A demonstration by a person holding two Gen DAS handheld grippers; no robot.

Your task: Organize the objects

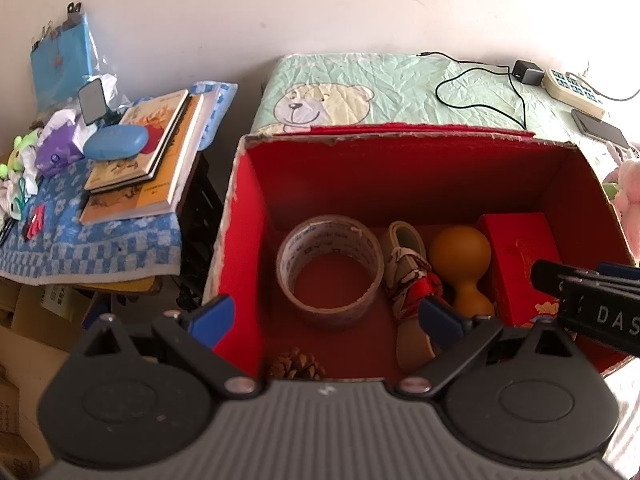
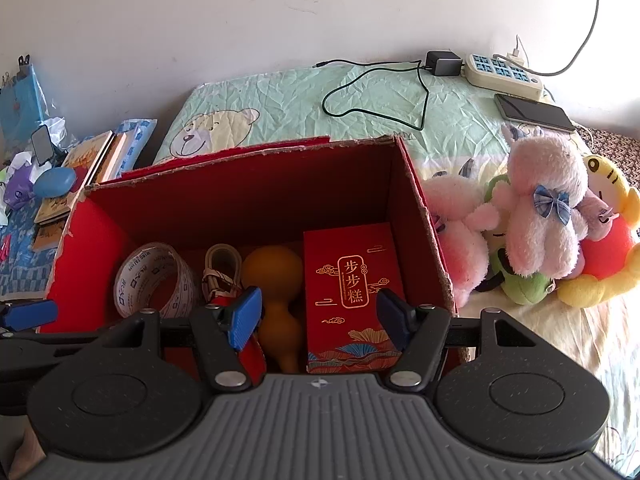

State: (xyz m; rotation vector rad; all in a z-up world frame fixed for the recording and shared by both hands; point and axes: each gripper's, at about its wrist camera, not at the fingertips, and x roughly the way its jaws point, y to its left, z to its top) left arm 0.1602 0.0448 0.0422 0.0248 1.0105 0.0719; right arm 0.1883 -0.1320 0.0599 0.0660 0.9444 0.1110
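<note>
An open red cardboard box (image 1: 248,208) (image 2: 416,208) stands on the bed. Inside lie a tape roll (image 1: 330,268) (image 2: 152,280), a small doll shoe (image 1: 408,264) (image 2: 222,268), an orange gourd (image 1: 460,260) (image 2: 276,280), a red gift carton (image 1: 520,252) (image 2: 348,280) and a pine cone (image 1: 298,366). My left gripper (image 1: 326,322) is open and empty over the box's near left part. My right gripper (image 2: 320,318) is open and empty over the carton and gourd. The right gripper's side shows in the left wrist view at the right edge.
Plush toys (image 2: 540,216) lie right of the box. A power strip (image 2: 504,72), charger cable (image 2: 376,92) and phone (image 2: 534,112) lie behind. At the left, a side table holds books (image 1: 152,152), a blue case (image 1: 116,142) and small clutter.
</note>
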